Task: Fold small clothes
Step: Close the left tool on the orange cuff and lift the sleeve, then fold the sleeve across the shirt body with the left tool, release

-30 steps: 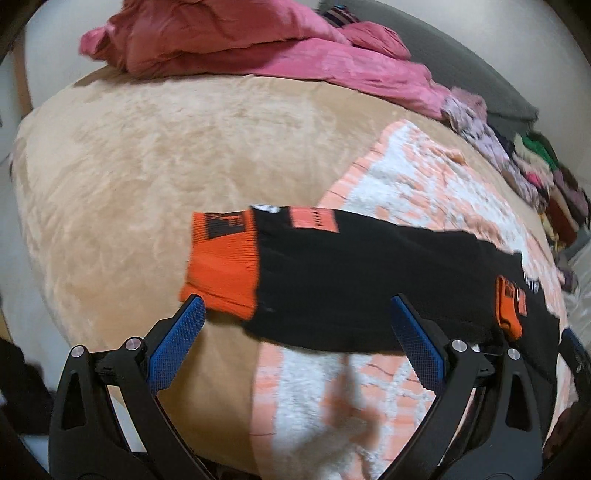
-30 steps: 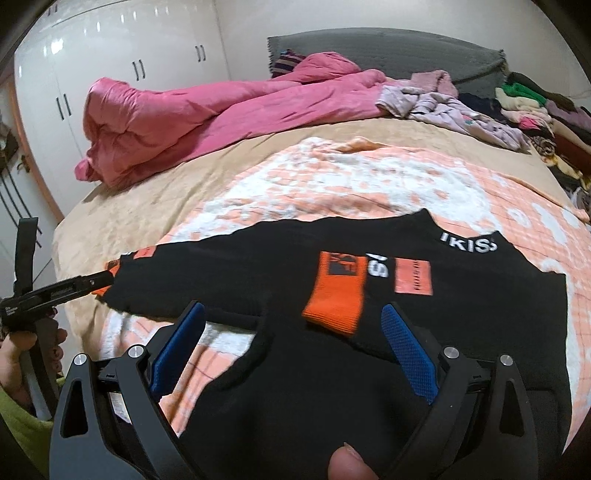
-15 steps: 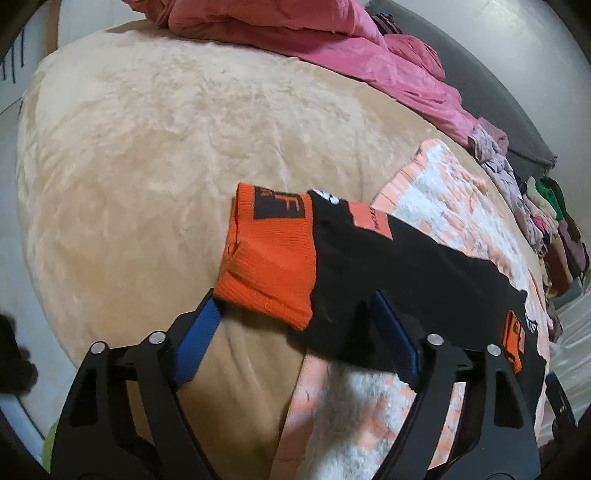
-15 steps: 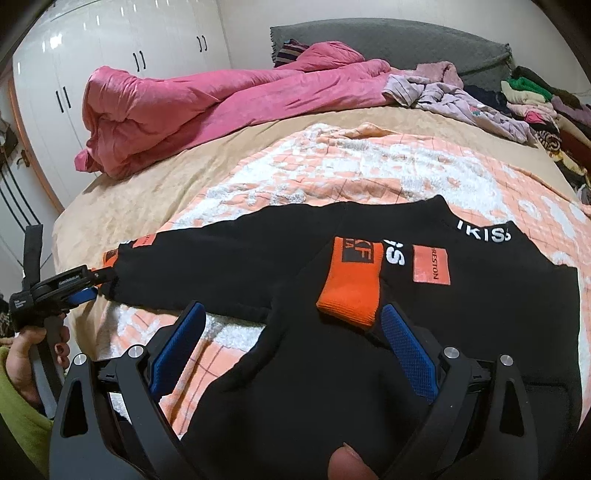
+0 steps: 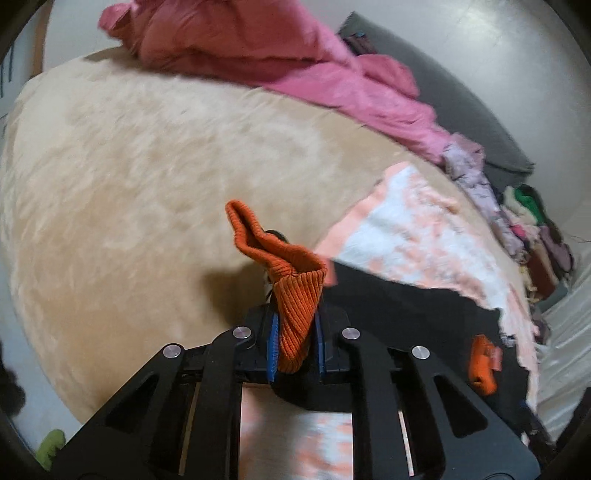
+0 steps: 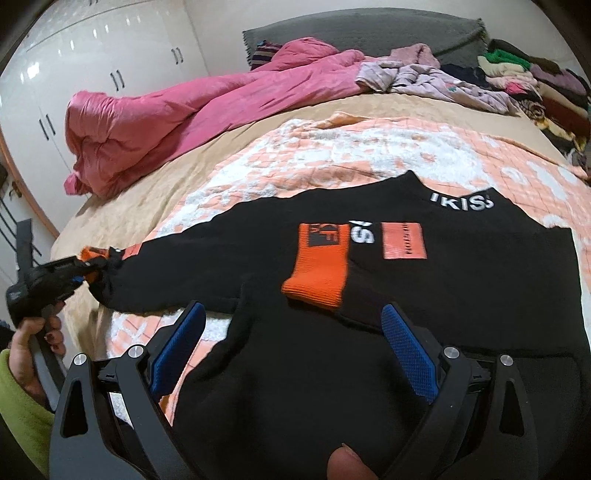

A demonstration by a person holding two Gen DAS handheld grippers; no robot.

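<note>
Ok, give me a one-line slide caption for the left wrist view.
Left gripper shut on the black sweatshirt's orange cuff, lifting it above the beige bedspread.

- The bed (image 6: pixel 122 192) fills most of the room, covered by a beige plush blanket (image 5: pixel 155 158).
- Behind the bed stands a grey padded headboard (image 6: pixel 369 33) against a pale wall (image 5: pixel 498 55).
- Left of the bed, glossy white wardrobe doors (image 6: pixel 92 66) with dark handles reflect ceiling light.
- A pink duvet (image 6: pixel 177 110) lies bunched near the headboard.
- Stacked clothes (image 6: pixel 524 77) sit right of the headboard.
</note>
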